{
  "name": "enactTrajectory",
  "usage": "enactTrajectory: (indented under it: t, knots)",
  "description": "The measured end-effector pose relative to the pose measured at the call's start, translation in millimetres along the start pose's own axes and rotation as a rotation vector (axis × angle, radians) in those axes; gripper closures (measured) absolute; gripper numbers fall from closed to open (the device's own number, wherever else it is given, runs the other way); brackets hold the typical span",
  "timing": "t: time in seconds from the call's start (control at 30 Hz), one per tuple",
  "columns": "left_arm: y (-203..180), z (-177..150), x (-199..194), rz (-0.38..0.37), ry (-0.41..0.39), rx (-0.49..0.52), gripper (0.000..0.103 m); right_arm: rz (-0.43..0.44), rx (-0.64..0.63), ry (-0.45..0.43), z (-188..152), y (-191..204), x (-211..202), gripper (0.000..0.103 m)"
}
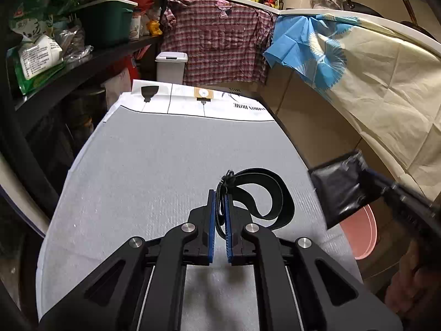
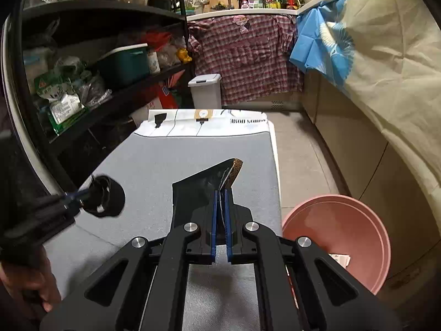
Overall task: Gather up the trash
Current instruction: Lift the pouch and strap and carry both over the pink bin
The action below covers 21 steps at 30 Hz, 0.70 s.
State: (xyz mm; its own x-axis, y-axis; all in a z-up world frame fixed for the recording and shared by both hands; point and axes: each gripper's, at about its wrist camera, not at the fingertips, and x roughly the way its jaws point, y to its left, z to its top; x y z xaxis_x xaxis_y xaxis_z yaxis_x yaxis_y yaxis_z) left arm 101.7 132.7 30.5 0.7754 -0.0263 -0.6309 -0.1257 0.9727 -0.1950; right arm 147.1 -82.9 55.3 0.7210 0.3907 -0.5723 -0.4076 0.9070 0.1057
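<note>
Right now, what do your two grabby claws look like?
Both look the same. The left gripper and right gripper are black, with angular linkage arms, round silver bolts and two flat blue ridged pads. A bare hand shows behind the left one, no sleeve visible.

Two grippers are counted: the left gripper (image 1: 219, 201) and the right gripper (image 2: 220, 201), each with two blue-padded fingers. One black elastic strap (image 1: 264, 193) and one black foil wrapper (image 2: 204, 184) are seen. One table with a grey cloth (image 1: 165, 160) is present, and one pink basin (image 2: 339, 237) is counted on the floor, with one paper scrap (image 2: 340, 259) inside. One white lidded bin (image 1: 171, 67), one plaid shirt (image 1: 217, 38), one green storage box (image 1: 106, 19) and one blue-and-cream cloth (image 1: 358, 63) are counted.
</note>
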Motion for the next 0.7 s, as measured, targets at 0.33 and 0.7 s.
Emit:
enactTrajectory:
  t: [0.33,0.7]
  knots:
    - [-12,-12,-1,-0.012,0.013,0.028,0.097,-0.009,-0.017,-0.015,2,-23,-37,0.098]
    - [-33,-20,5,-0.037,0.032,0.062,0.097,-0.135,0.028,-0.058,-8,-87,-68,0.098]
